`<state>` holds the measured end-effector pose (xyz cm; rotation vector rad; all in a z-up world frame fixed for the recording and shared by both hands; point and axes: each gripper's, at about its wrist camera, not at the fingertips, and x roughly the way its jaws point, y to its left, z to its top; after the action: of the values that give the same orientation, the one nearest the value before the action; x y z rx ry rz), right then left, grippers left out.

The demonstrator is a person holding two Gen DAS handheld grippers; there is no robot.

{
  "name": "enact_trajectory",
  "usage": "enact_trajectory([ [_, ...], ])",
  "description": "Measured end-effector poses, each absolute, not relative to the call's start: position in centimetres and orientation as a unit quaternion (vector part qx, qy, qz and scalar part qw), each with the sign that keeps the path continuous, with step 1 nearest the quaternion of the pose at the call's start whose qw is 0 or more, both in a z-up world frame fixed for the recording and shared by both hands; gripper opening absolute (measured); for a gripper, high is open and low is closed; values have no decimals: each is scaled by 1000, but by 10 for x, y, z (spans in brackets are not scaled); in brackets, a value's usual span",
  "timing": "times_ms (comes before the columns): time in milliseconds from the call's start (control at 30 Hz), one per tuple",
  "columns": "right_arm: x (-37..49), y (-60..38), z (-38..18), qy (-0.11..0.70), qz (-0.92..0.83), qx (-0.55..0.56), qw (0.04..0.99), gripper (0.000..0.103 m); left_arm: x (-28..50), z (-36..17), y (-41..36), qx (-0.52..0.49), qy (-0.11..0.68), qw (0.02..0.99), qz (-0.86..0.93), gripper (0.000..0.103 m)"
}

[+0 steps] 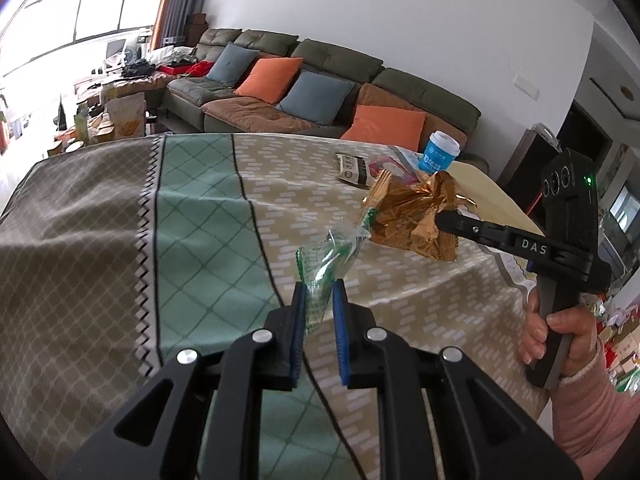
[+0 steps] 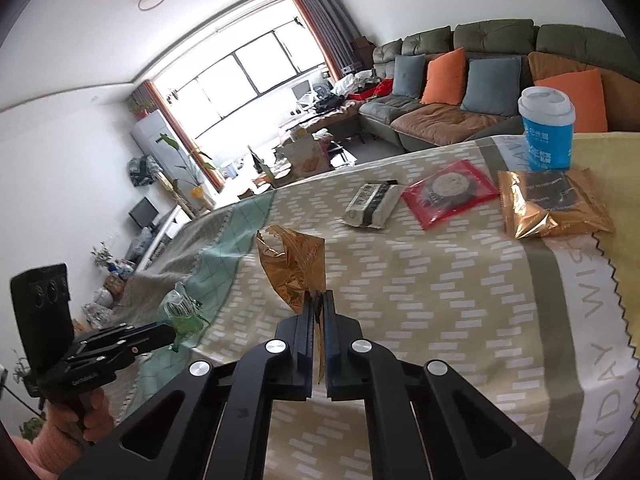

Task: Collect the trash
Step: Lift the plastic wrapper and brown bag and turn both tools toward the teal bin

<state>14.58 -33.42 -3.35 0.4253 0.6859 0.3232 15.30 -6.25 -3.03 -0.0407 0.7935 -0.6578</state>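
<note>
The left gripper [image 1: 319,292], at lower centre of the left wrist view, is clamped on a clear green-printed wrapper [image 1: 326,264], which stands up from between its blue pads [image 1: 299,320] above the tablecloth [image 1: 120,240]. The same wrapper appears at lower left of the right wrist view, pinched at that gripper's tip.

The right gripper [image 2: 319,300], at lower centre of the right wrist view, is closed tight on a crumpled gold foil wrapper [image 2: 294,268]; the foil rises up and left from the jaws, lifted clear of the cloth. In the left wrist view this foil sits right of centre, just beside the clear wrapper, with the right gripper entering from the right edge, held by a hand [image 1: 560,336] in a pink sleeve [image 1: 588,404].

Items lying on the cloth, upper right of the right wrist view: a white and black packet [image 2: 370,204], a red packet [image 2: 450,192], a flat gold packet [image 2: 554,206], and behind it an upright blue paper cup [image 2: 547,130] with a white lid. The cup and gold packet are close together; whether they touch cannot be told.

A sofa [image 2: 460,116] with orange and blue cushions stands beyond the table.
</note>
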Motion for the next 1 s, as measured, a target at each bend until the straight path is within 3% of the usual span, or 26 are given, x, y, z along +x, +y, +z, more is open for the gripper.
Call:
enact_trajectory([
  [1000,129,-250,-21,330,290,227,869,4,87,-18,34,-74,360,896,-249,14],
])
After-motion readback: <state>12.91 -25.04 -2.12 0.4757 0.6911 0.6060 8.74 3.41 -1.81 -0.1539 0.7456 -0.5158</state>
